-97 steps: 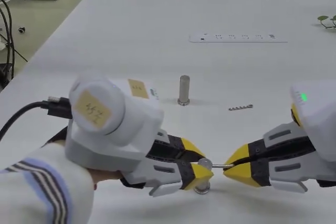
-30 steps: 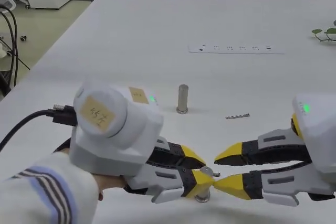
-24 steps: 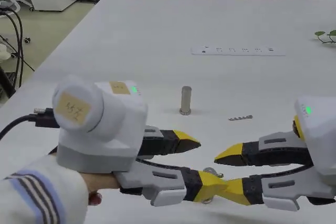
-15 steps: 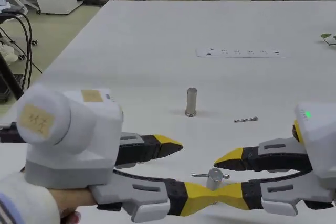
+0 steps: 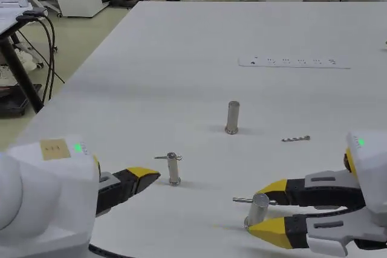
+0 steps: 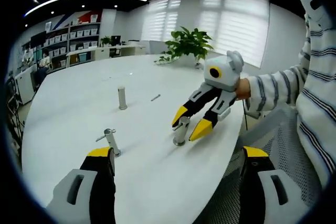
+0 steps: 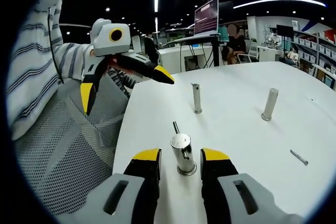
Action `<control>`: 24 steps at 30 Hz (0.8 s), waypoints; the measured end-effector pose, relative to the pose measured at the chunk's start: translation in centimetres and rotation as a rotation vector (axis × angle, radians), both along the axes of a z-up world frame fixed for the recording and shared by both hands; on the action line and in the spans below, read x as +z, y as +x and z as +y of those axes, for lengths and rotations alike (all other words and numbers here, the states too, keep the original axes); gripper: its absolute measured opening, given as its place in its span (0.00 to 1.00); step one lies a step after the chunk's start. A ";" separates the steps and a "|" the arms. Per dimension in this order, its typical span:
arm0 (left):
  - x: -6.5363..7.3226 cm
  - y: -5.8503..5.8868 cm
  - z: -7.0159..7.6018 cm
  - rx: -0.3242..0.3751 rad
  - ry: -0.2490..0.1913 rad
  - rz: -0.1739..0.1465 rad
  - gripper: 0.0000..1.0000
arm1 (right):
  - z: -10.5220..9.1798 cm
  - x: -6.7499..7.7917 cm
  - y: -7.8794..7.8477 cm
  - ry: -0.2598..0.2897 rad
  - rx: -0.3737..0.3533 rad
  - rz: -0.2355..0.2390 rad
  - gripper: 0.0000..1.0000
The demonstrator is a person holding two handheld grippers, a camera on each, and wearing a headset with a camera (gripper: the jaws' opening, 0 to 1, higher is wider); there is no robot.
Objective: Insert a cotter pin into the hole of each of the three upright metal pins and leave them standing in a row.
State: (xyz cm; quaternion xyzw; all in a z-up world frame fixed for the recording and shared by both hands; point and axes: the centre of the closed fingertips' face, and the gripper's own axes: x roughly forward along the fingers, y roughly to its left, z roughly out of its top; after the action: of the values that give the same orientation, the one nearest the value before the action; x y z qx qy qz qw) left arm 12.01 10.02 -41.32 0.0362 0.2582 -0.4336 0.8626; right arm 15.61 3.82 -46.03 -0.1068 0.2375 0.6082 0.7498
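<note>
A: What takes up the most room?

B: The white table (image 5: 181, 58); everything stands on it. A long white power strip (image 5: 294, 63) lies flat toward its far side, well apart from the work.

A: And the grippers?

B: The left gripper (image 6: 178, 153) sits at the near left edge of the table, its jaws spread wide and holding nothing. In the head view one yellow-tipped jaw points toward the left pin (image 5: 174, 170), near it but apart. The right gripper (image 5: 267, 207) is low at the near right, with a striped sleeve (image 6: 273, 85) behind it. Its jaws are parted, one on each side of the near pin (image 5: 259, 208). The right gripper view shows a thin gap on both sides, so it isn't clamping.

A: Where are the three pins?

B: All are upright. The near pin stands between the right gripper's jaws. The left pin stands to its left and a little farther off. The far pin (image 5: 232, 116) stands beyond both, well apart, toward the middle of the table. They make a triangle, not a row.

A: And the cotter pins?

B: The first cotter pin (image 5: 242, 199) runs through the top of the near pin and sticks out leftward. The second cotter pin (image 5: 163, 158) crosses the top of the left pin. A loose cotter pin (image 5: 295, 139) lies flat on the table, near the far pin and to its right.
</note>
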 end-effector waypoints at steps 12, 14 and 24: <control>-0.1 -1.3 -0.4 -0.042 0.012 0.024 0.99 | 0.6 -0.7 0.0 0.012 0.009 0.001 0.16; -0.1 -1.4 -0.5 -0.046 0.010 0.026 0.99 | 0.7 -0.7 0.0 0.013 0.009 0.003 0.16; -0.1 -1.4 -0.4 -0.041 0.013 0.025 0.98 | 0.6 -0.8 0.2 0.009 0.010 -0.022 0.11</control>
State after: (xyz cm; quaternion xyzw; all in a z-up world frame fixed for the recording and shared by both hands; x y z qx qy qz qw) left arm 10.56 9.65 -41.46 0.0414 0.2710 -0.4501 0.8499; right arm 15.83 4.40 -46.81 -0.1114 0.2259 0.6119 0.7498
